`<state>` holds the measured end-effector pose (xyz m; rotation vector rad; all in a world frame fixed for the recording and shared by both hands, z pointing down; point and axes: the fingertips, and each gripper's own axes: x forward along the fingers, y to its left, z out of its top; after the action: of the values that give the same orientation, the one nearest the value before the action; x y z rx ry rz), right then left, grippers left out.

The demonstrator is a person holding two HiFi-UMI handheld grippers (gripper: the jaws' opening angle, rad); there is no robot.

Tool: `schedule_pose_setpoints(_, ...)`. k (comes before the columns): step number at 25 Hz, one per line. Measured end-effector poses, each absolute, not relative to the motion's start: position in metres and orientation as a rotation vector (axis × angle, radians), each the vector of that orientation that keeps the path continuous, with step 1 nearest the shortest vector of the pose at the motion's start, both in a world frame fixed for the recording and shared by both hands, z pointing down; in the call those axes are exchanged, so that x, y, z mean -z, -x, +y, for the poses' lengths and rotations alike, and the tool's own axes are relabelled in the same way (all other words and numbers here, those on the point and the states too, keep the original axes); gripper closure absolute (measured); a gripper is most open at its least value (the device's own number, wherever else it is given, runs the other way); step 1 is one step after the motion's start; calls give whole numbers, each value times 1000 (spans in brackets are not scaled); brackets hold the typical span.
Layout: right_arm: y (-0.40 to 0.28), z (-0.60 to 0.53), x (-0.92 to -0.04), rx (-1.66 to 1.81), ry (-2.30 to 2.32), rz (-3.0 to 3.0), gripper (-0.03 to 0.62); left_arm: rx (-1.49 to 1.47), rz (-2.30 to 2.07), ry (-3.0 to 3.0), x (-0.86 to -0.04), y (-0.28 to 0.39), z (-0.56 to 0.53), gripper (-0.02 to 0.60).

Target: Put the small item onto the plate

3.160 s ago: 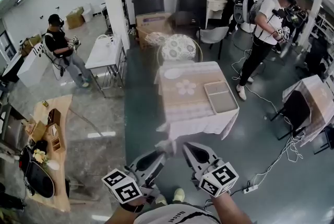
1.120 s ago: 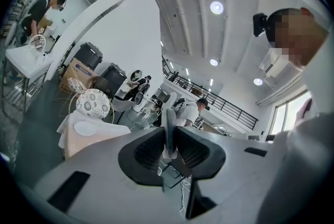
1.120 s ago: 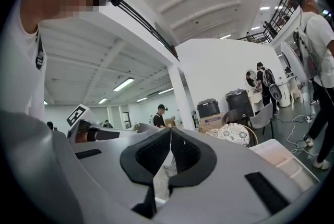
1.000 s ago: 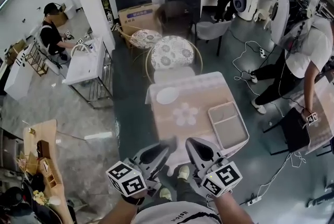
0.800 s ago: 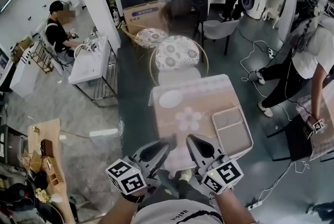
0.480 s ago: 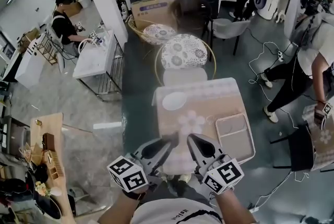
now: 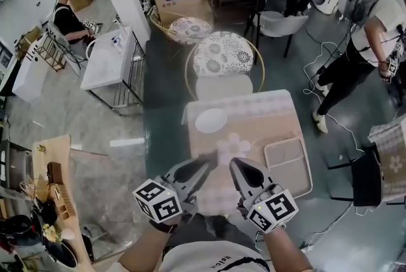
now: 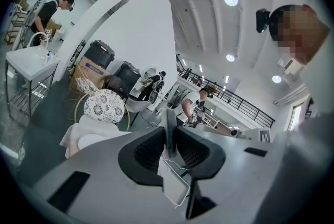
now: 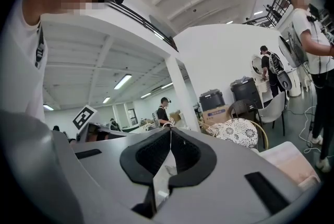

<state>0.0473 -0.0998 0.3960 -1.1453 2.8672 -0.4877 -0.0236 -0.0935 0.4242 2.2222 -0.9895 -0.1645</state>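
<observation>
A white plate [image 7: 212, 120] lies at the far left of a small table with a pink cloth [image 7: 260, 118]. My left gripper [image 7: 207, 160] hangs over the table's near edge, short of the plate. In the left gripper view my left gripper [image 8: 169, 125] is shut on a thin flat grey item [image 8: 168, 137] that stands upright between the pads. My right gripper [image 7: 235, 167] is beside the left one, also over the near edge. Seen in the right gripper view, my right gripper [image 9: 170, 133] has its tips touching and nothing between them.
A grey tray [image 7: 288, 165] sits on the table's right side. Round patterned chairs [image 7: 227, 54] stand behind the table. A person [image 7: 371, 30] stands at the right by floor cables, another [image 7: 65, 16] at a white table [image 7: 111, 58] to the left. A wooden shelf [image 7: 54, 182] is at the near left.
The table has come nearer and lower in the head view, with both grippers now over its near edge. The grippers keep the same pose, side by side.
</observation>
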Motion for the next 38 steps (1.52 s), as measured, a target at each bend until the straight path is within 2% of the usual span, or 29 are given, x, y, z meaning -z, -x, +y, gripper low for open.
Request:
schedule_pose_setpoints(20,-10,-245,-548,584,1465,2724,580,25,-891,-2169,-613,45,-250,505)
schedule_pose_setpoints(29,-19,-263,-622,682,1541,2701,580,-50,-860,-2074,-707,33,-289,505)
schedule_pose_setpoints(38,-24,-264,-648,714,1550,2690,580,-115,-862,-2005,-761,28,-306,505)
